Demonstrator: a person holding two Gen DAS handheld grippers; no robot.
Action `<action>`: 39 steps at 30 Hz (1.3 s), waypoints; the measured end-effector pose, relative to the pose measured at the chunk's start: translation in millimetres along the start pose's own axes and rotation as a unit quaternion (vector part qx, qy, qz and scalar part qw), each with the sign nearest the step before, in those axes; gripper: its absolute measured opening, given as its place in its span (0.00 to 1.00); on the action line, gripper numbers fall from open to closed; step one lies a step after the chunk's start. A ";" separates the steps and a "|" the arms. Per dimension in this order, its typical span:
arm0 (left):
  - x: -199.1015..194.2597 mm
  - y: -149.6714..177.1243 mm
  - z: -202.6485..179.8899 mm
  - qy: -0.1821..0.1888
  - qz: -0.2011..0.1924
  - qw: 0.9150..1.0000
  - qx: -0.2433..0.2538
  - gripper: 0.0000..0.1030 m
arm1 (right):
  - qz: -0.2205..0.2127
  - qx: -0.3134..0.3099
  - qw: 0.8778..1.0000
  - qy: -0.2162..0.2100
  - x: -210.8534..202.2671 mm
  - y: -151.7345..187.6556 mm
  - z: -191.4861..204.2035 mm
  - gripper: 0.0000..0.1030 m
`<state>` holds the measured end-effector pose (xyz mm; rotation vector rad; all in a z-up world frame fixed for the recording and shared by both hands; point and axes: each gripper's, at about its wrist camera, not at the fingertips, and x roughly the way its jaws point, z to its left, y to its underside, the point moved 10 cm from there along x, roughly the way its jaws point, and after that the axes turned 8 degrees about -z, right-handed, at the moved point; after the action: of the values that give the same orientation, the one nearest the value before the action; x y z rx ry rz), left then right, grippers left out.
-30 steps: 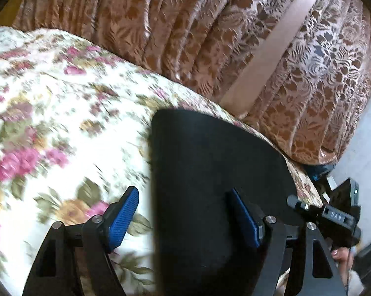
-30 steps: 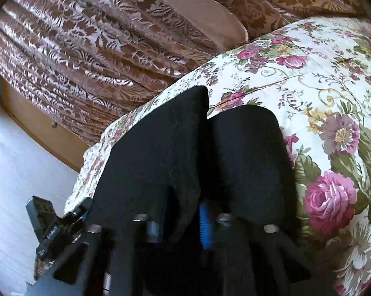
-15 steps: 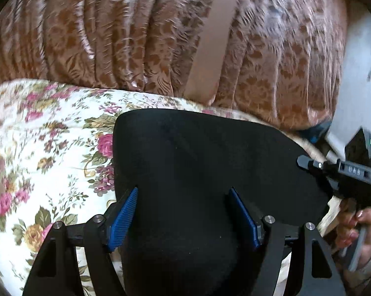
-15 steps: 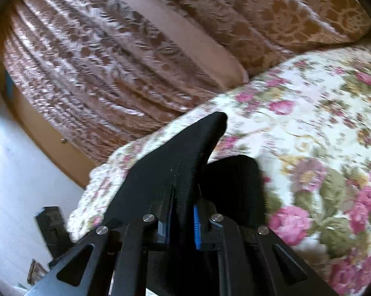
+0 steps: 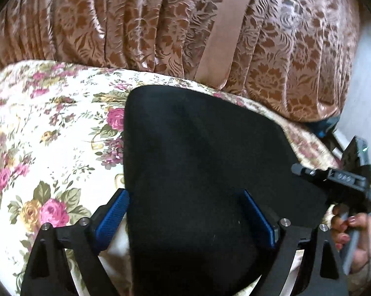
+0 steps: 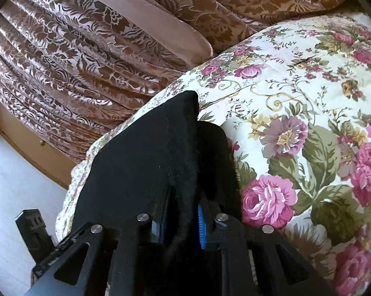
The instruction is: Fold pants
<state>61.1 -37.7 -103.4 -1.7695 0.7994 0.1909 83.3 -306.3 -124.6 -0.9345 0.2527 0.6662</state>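
A bed covered by a cream quilted bedspread (image 5: 57, 133) printed with pink roses and green leaves fills the foreground. Behind it hangs a pleated brown damask curtain (image 5: 141, 24) with a shiny leaf pattern, crossed by a plain tan satin band (image 5: 222, 32). Pale floor (image 6: 15, 180) and a wooden skirting board (image 6: 37, 153) show beside the bed. Soft daylight falls across the fabric.

Both grippers (image 5: 185, 218) (image 6: 180, 224): black frames, blue ribbed pads (image 5: 111, 218), silver screws; hand (image 5: 353, 231) w/ painted nails (pinkish).

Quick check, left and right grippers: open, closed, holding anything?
Left gripper: open, fingers apart over the black pants, gripping nothing.
Right gripper: closed on a fold of the pants.
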 end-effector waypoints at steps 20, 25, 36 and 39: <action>74.9 -66.9 -40.9 -0.029 0.070 0.992 0.096 0.74 | 0.031 -0.235 0.965 0.111 42.9 -49.7 87.6 0.28; 83.9 -49.6 -23.1 -0.031 0.066 0.994 0.084 0.73 | 0.064 -0.220 0.966 0.120 69.9 -37.5 57.0 0.26; 116.3 -47.1 -12.5 -0.041 0.083 0.993 0.079 0.79 | 0.036 -0.211 0.972 0.100 88.7 -35.0 44.3 0.26; 120.5 -47.7 -10.9 -0.040 0.087 0.993 0.072 0.79 | 0.036 -0.197 0.975 0.095 96.4 -36.3 38.8 0.26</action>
<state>178.1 -91.2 -122.5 -1.5475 0.8874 0.3108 177.6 -249.6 -123.9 -1.3784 0.3330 0.7083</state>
